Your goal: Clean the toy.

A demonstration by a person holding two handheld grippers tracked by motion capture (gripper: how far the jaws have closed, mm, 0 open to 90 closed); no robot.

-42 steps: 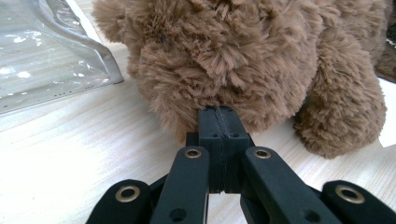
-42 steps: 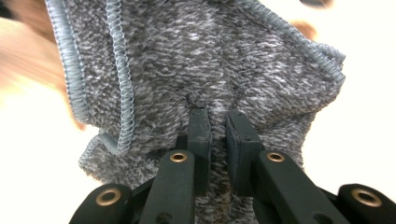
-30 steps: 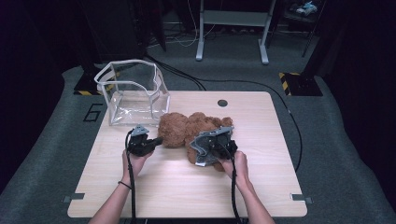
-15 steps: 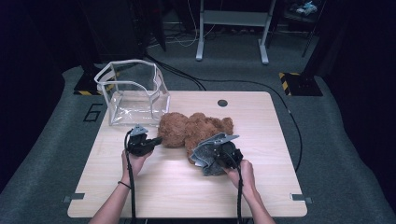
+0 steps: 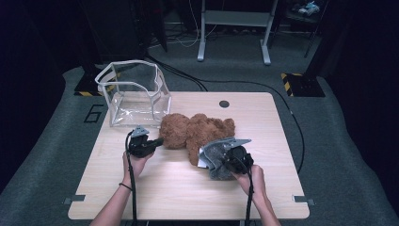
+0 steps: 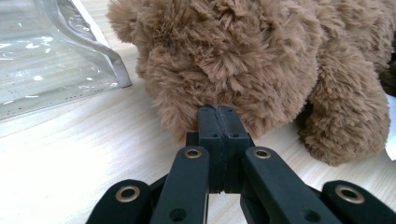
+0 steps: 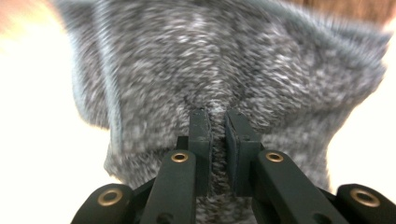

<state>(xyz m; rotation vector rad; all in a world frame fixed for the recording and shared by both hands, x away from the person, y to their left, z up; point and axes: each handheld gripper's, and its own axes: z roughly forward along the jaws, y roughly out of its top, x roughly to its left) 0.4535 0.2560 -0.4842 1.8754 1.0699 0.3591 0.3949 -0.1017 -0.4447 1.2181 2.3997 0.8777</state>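
- Lying mid-table beside the clear bag, the teddy bear needs steadying — the left gripper, jaws pressed together, seems pinching fur.
- Pull the grey garment, clamped by the right gripper, slowly away.

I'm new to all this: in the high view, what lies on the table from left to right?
Clear plastic bag → left gripper, shut on the teddy bear's fur → brown teddy bear → grey cloth, pinched by the right gripper.

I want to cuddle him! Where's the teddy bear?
In the high view, the teddy bear lies mid-table, right of the clear bag, beside the grey cloth.
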